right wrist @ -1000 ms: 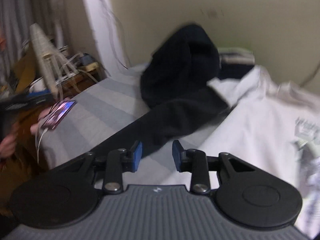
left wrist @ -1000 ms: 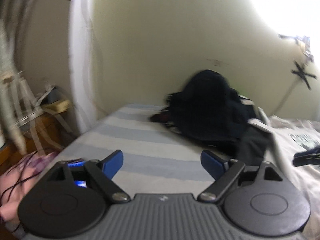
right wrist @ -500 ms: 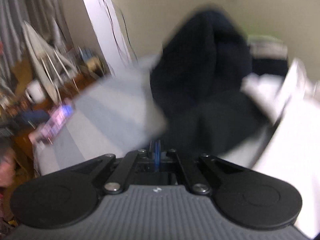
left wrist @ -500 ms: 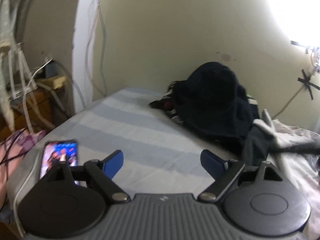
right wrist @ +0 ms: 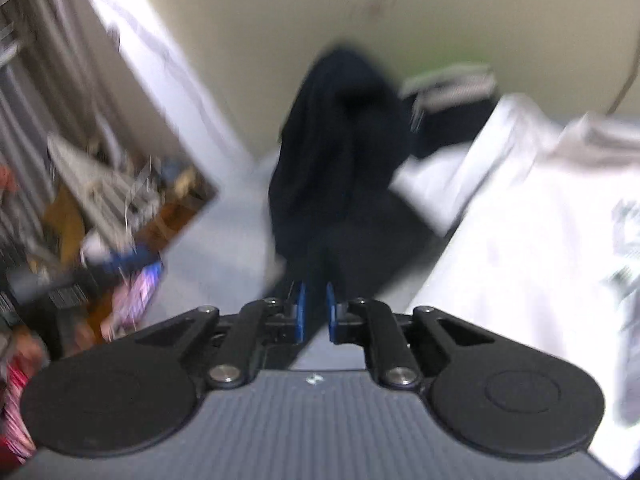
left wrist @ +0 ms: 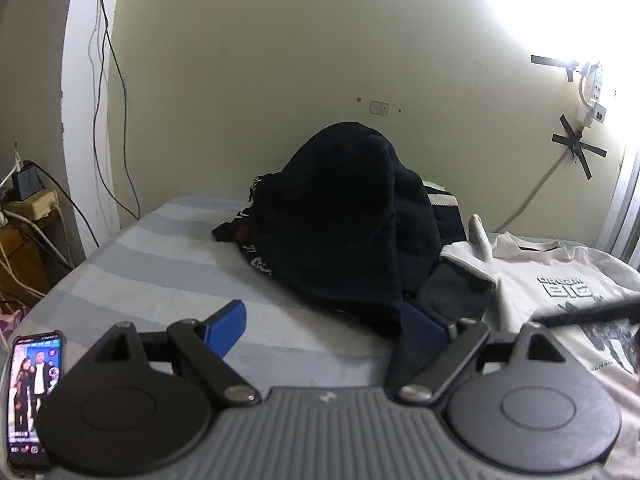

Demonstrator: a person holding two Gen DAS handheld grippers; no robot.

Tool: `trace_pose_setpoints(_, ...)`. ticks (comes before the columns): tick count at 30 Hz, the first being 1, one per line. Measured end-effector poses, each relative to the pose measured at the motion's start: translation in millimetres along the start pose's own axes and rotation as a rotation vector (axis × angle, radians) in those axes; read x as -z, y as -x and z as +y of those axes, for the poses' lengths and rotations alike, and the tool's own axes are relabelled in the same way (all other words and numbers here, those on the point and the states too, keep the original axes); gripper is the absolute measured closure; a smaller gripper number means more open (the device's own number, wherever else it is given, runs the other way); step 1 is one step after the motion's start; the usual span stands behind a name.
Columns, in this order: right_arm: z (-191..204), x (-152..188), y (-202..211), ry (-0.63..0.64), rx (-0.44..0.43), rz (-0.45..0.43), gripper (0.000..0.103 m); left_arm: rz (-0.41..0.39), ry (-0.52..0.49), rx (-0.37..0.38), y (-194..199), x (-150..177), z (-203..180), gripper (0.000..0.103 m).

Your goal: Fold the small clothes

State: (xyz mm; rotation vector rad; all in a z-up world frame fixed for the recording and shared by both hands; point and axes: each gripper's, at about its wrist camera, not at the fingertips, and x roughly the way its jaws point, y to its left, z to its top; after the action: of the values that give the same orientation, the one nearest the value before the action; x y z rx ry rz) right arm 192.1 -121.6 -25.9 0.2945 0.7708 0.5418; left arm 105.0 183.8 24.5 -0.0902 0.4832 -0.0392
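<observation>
Left gripper (left wrist: pixel 322 322) hovers over the bed (left wrist: pixel 160 268) with jaws spread wide and empty, ready to take cloth. Right gripper (right wrist: pixel 313 312) has narrow jaws just opening; nothing visibly pinched, though blurred. A heap of dark clothes (left wrist: pixel 344 216) sits at the bed's far edge by the wall, a white T-shirt (left wrist: pixel 560 292) flat beside it, a phone (left wrist: pixel 34 392) at the near left corner.

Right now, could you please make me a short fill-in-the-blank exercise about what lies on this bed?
1. The T-shirt lying flat on the bed is ____ in colour.
2. The pile of dark clothes is heaped against the ____.
3. The phone has its screen switched ____.
4. Between the pads of the left gripper there is ____.

Missing words: white; wall; on; nothing
</observation>
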Motion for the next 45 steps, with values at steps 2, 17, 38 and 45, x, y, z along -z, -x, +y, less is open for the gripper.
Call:
trace_pose_setpoints(2,4,12,-23,-0.014,-0.007,0.063,0.087,0.009,0.005,-0.013,4,4,5,0.015)
trace_pose_setpoints(17,49,20,-86,0.125,0.099,0.102,0.1,0.058,0.104,-0.018,0,27,58,0.015)
trace_pose_setpoints(38,-94,-94,168,0.237,0.619,-0.315,0.1,0.105,-0.17,0.296,-142,-108,-146,0.015)
trace_pose_setpoints(45,-135,-91,160,0.172,0.66,-0.281,0.1,0.334,-0.198,0.334,-255,-104,-213,0.015)
